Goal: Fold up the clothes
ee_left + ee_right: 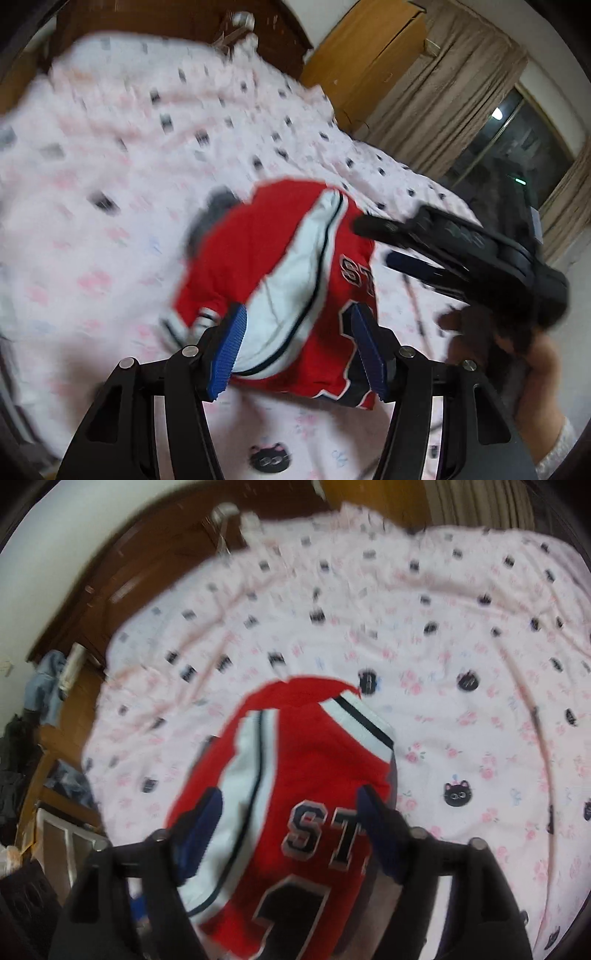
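1. The jersey [273,258] lay in a folded bundle on the bed [110,184], toward its near edge, with both grippers above it.
2. It looked light and limp: a red knit with broad white panels, thin dark piping, striped rib trim and stitched block letters. It would likely sag and slide open if lifted by one layer only.
3. The thick trim bands and the doubled fold edges seemed the surest places to pinch; the smooth red panel would probably slip between the pads.
4. The left gripper [295,347] stood spread, its ribbed blue pads flanking the bundle's near edge without pressing on it.
5. The right gripper [291,834] was also spread, with nothing caught in it; the lettered front showed between its fingers. In the left wrist view it hovered just beside the jersey's right edge.
6. The bed's sheet was soft pale pink cotton printed with small flowers and black cat faces, faintly creased; it would probably drag along if cloth were pulled across it.
7. Motion blur hid fine weave detail.
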Demonstrator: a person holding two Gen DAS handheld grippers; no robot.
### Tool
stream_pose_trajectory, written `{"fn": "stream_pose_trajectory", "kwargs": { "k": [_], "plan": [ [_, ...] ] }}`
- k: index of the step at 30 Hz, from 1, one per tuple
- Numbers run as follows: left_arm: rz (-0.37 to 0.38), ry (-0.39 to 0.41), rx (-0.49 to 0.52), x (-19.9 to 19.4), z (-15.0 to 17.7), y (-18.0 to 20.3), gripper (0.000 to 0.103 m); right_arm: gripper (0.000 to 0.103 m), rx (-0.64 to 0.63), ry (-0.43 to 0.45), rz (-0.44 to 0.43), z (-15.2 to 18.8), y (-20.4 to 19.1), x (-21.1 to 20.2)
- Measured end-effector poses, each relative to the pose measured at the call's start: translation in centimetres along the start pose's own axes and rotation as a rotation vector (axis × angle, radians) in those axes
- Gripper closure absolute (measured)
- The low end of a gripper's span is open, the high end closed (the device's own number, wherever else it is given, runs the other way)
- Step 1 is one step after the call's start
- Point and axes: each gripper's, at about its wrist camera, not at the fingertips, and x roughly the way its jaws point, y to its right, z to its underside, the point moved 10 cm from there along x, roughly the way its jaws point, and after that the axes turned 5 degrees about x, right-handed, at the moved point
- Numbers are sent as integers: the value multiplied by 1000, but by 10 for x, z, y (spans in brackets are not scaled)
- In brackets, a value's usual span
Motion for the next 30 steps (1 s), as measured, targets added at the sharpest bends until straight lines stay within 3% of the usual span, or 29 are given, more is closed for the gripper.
{"fn": "stream_pose_trajectory", "kwargs": {
  "k": [4,8,13,19,25,26,28,30],
  "plan": [
    [-78,38,81,-46,1,3,49,23,-78,70,34,19,-9,-46],
    [-93,-13,128,-82,14,12,49,21,-141,102,55,47,-20,-90],
    [-169,-14,248,-124,23,29,49,21,-195,137,62,93,-37,-148],
    [-203,27,294,-167,33,45,48,19,-211,193,81,140,-56,-202],
    [-304,68,376,-211,43,57,47,19,-230,258,118,183,-73,-257],
    [-329,79,388,-220,44,58,31,19,-238,263,133,189,-75,-264],
    [-326,113,406,-234,46,62,14,18,-249,272,153,198,-79,-277],
    [-326,131,411,-246,47,64,14,18,-256,283,156,209,-85,-294]
  ]
}}
